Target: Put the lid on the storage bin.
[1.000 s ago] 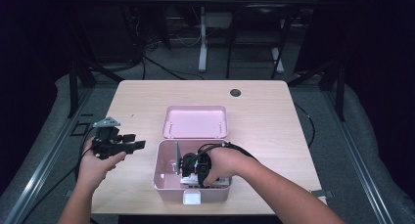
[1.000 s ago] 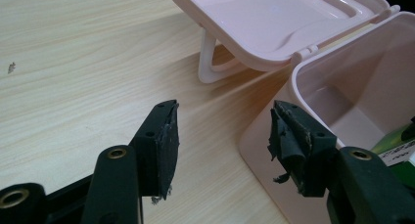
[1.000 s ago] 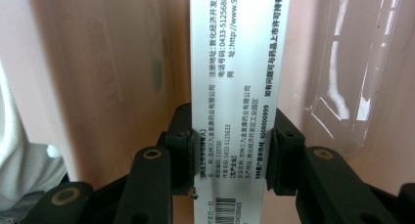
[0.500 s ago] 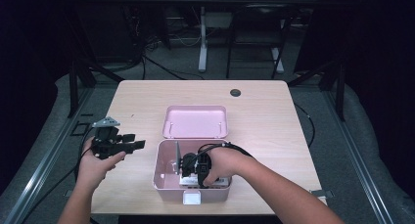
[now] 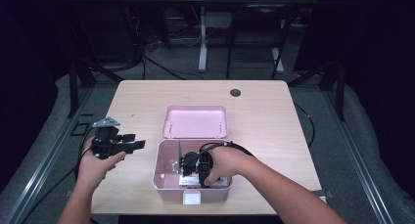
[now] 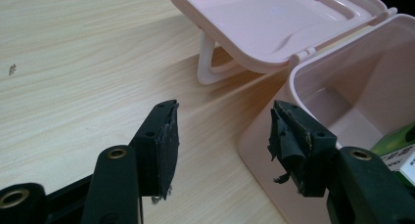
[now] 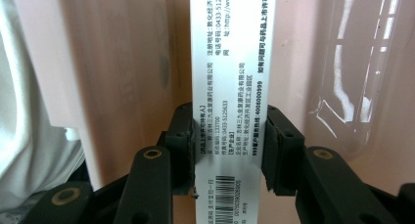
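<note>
Right gripper point(image 7: 227, 145) clamps white carton point(image 7: 230, 77) (top cut off); left gripper point(image 6: 222, 141) wide.

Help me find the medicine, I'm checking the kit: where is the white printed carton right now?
The white carton sits inside the open pink box at the table's near edge, clamped between the right gripper jaws.

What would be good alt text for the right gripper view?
The right tongs are shut on a white printed box with a barcode, held inside a pink container. Clear plastic lies on the right.
</note>
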The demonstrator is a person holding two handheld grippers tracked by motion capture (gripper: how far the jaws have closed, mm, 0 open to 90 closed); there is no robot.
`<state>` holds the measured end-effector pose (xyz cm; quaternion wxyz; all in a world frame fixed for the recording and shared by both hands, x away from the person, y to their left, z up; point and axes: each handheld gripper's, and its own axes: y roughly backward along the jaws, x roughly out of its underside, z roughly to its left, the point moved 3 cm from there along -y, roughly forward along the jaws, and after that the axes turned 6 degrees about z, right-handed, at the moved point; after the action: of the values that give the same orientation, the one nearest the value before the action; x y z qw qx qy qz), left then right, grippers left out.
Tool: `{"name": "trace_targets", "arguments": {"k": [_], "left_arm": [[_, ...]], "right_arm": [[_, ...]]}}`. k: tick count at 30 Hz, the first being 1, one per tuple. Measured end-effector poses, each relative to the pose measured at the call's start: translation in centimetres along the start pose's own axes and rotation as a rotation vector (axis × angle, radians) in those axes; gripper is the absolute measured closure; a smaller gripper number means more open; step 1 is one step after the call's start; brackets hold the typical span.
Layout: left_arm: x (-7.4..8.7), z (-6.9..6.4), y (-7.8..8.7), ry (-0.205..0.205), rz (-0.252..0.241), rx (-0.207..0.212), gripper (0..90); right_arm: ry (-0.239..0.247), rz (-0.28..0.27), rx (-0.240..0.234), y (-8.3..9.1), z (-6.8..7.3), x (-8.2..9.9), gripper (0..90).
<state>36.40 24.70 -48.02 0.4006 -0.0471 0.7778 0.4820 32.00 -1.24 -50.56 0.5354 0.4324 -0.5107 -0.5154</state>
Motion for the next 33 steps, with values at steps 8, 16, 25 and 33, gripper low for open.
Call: {"name": "trace_targets", "arguments": {"k": [8, 16, 25, 33], "left_arm": [[0.01, 0.09, 0.11, -0.003, 0.002, 0.002, 44.0], [-0.02, 0.09, 0.14, 0.0, -0.002, 0.0, 44.0], [0.0, 0.1, 0.13, 0.002, -0.005, -0.002, 44.0], [0.0, 0.14, 0.16, 0.004, -0.007, -0.003, 44.0]], "right_arm": [[0.018, 0.011, -0.001, 0.0, 0.28, -0.11, 61.7], [0.021, 0.01, -0.009, 0.08, 0.39, -0.2, 61.7], [0.008, 0.011, -0.02, 0.03, 0.38, -0.42, 61.7], [-0.011, 0.003, -0.03, 0.0, 0.32, -0.33, 60.4]]}}
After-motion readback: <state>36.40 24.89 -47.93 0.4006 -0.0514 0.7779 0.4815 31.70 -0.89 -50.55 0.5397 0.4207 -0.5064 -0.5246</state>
